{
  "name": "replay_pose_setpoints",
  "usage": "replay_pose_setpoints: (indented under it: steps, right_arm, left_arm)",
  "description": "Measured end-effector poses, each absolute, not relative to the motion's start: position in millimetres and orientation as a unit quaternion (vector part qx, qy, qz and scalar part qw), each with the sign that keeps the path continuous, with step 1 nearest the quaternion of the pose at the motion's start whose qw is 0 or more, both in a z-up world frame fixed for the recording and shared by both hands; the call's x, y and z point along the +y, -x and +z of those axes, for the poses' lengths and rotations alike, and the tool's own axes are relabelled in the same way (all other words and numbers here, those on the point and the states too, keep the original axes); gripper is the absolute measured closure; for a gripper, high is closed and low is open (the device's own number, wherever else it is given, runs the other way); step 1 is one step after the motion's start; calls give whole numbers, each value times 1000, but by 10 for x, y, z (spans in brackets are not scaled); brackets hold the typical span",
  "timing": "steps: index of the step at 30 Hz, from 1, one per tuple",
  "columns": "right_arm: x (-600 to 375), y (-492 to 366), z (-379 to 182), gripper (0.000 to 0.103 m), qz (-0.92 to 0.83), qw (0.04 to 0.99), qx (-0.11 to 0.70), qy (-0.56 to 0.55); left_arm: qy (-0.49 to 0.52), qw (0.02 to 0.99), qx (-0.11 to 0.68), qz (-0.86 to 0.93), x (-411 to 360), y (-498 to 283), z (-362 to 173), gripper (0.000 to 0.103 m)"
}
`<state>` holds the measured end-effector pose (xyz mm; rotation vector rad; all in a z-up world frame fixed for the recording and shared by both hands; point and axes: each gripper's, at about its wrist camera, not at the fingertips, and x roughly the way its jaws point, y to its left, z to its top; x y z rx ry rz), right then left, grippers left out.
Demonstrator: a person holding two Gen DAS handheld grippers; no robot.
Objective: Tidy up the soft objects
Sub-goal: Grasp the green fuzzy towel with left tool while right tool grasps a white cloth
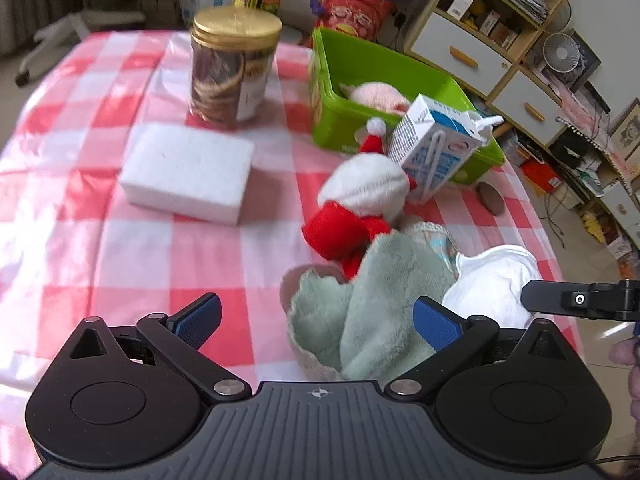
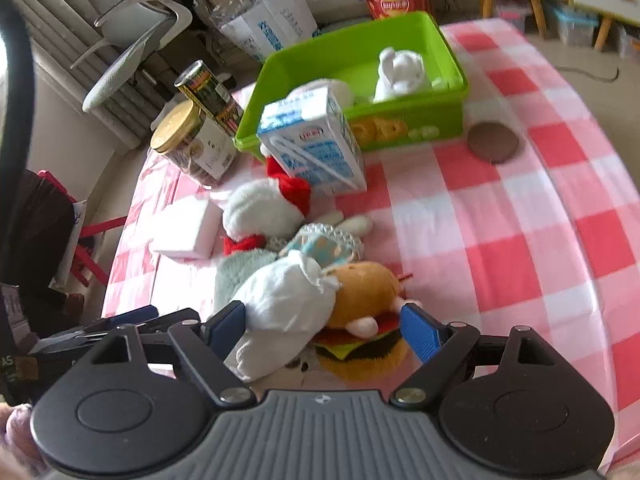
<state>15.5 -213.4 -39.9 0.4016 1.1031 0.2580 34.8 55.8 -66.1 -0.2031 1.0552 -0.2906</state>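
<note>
A green bin (image 1: 352, 64) (image 2: 360, 52) stands at the table's far side with a white plush (image 2: 400, 72) and a pinkish soft item (image 1: 378, 96) inside. In front lies a pile: a snowman plush (image 1: 362, 192) (image 2: 260, 212), a pale green towel (image 1: 372, 300), a white cloth bundle (image 1: 492, 280) (image 2: 288, 304) and a burger plush (image 2: 364, 320). My left gripper (image 1: 318, 322) is open, with the green towel between its fingers. My right gripper (image 2: 322, 328) is open around the white bundle and the burger plush.
A milk carton (image 1: 434, 148) (image 2: 316, 144) leans by the bin. A cookie jar (image 1: 232, 64) (image 2: 192, 140), a white foam block (image 1: 188, 172) (image 2: 188, 232), a tall can (image 2: 210, 96) and a brown disc (image 2: 492, 142) sit on the checked tablecloth (image 1: 140, 256). Shelves stand at right.
</note>
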Motion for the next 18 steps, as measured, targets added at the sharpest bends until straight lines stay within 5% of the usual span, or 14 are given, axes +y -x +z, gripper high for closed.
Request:
replay_pose_setpoints:
  steps: [9, 18]
  right_arm:
    - [-2252, -148, -533, 36, 132, 797, 537, -244]
    - [-2282, -98, -319, 56, 165, 815, 486, -271]
  left_arm:
    - [144, 826, 517, -173, 534, -373, -751, 10]
    - [188, 803, 526, -208, 488, -392, -849, 40]
